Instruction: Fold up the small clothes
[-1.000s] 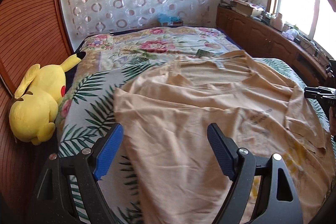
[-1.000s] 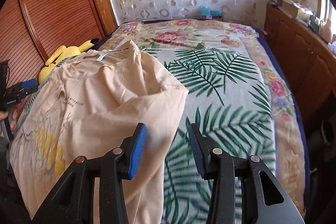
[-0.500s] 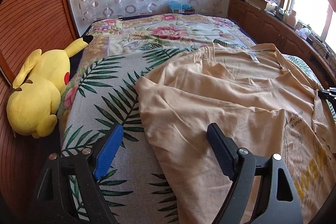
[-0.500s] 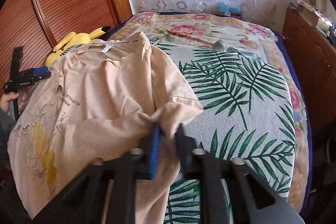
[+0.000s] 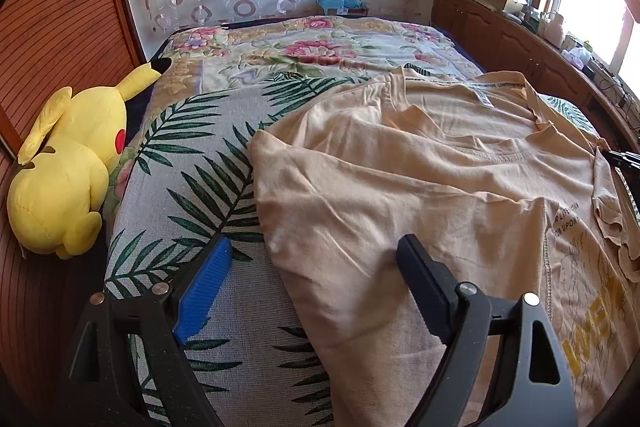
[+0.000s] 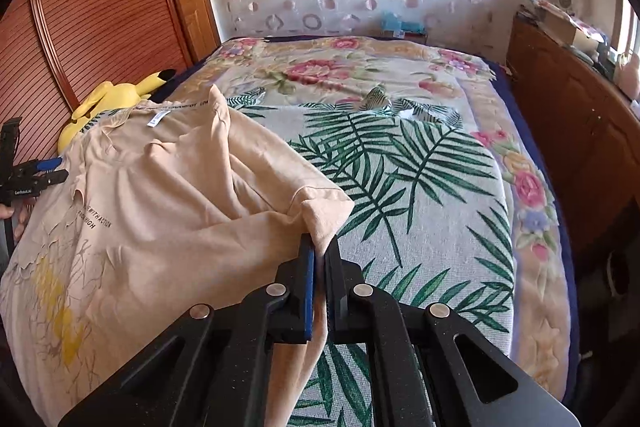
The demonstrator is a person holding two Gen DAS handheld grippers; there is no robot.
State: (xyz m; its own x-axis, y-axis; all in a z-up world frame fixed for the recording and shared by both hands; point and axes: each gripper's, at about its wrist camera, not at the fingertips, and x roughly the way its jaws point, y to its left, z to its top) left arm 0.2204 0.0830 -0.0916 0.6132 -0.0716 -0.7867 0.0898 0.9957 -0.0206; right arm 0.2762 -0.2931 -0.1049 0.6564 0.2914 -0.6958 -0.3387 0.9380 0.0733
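A peach T-shirt (image 5: 420, 179) with a yellow print lies spread on the palm-leaf bedspread (image 5: 188, 187), collar toward the far end. My left gripper (image 5: 316, 267) is open and empty, hovering over the shirt's left folded edge. My right gripper (image 6: 320, 251) is shut on the shirt's sleeve (image 6: 320, 211) and holds it lifted above the bedspread (image 6: 420, 187). The shirt body (image 6: 152, 211) spreads to the left of it. The left gripper also shows at the left edge of the right wrist view (image 6: 52, 171).
A yellow Pikachu plush (image 5: 68, 167) lies at the bed's left edge against a wooden sliding door (image 5: 48, 27). A floral blanket (image 5: 312, 47) covers the far end. Wooden cabinets (image 5: 520, 39) with clutter run along the right, under a window.
My right gripper closed on the shirt's sleeve and lifted it. My left gripper drew back and left, staying open, so more bedspread now shows beside the shirt.
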